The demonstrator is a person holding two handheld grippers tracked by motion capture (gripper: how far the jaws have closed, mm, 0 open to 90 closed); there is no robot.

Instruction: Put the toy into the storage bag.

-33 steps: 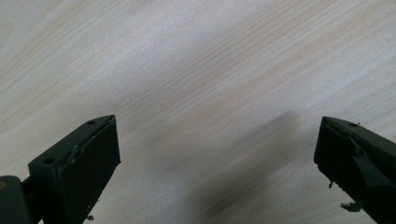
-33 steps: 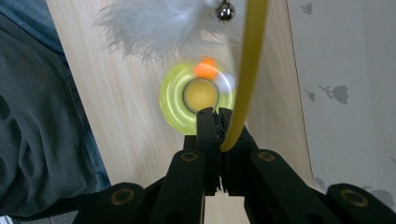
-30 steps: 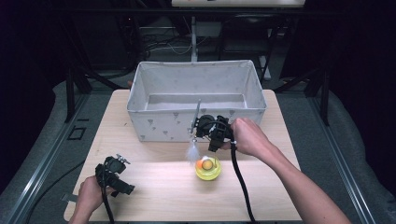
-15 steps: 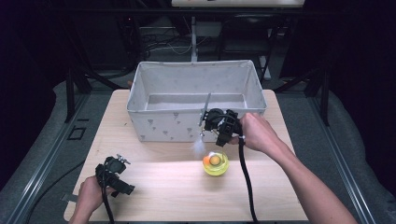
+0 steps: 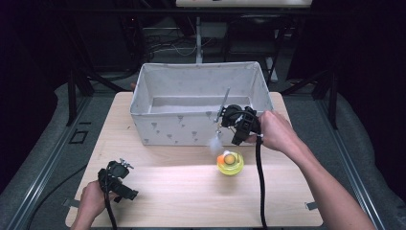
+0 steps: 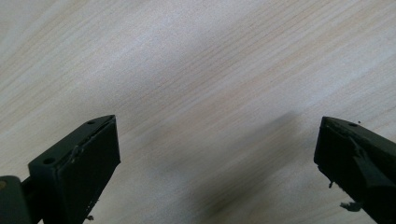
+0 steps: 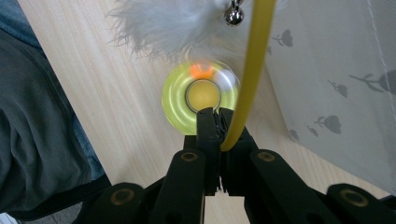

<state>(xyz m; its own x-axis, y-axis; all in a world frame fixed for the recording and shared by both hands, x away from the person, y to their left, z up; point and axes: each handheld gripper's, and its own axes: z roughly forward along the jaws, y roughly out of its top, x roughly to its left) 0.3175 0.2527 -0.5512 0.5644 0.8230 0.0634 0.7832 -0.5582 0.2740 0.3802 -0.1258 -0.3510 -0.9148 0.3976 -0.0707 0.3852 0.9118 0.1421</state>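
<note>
My right gripper (image 5: 227, 120) hovers in front of the white fabric bin (image 5: 167, 129), shut on a thin yellow wand (image 7: 250, 70). A white feather tuft (image 7: 168, 23) and a small bell (image 7: 233, 16) dangle from the wand. Just below the feather (image 5: 214, 142), a yellow-green round toy (image 5: 230, 164) with an orange ball in its ring lies on the table; in the right gripper view it (image 7: 175, 100) sits right beyond the closed jaws (image 7: 215, 116). My left gripper (image 5: 123, 179) rests low at the table's near left, open (image 6: 215, 130) over bare wood.
The bin stands at the back middle of the wooden table (image 5: 287, 201), its patterned wall (image 7: 336, 84) close to the right gripper. A black cable (image 5: 261, 187) trails from the right gripper across the table. Dark frames and floor surround the table.
My right gripper has moved right and up toward the bin with the wand and feather. The round toy has shifted right along the table too. The left hand has stayed put.
</note>
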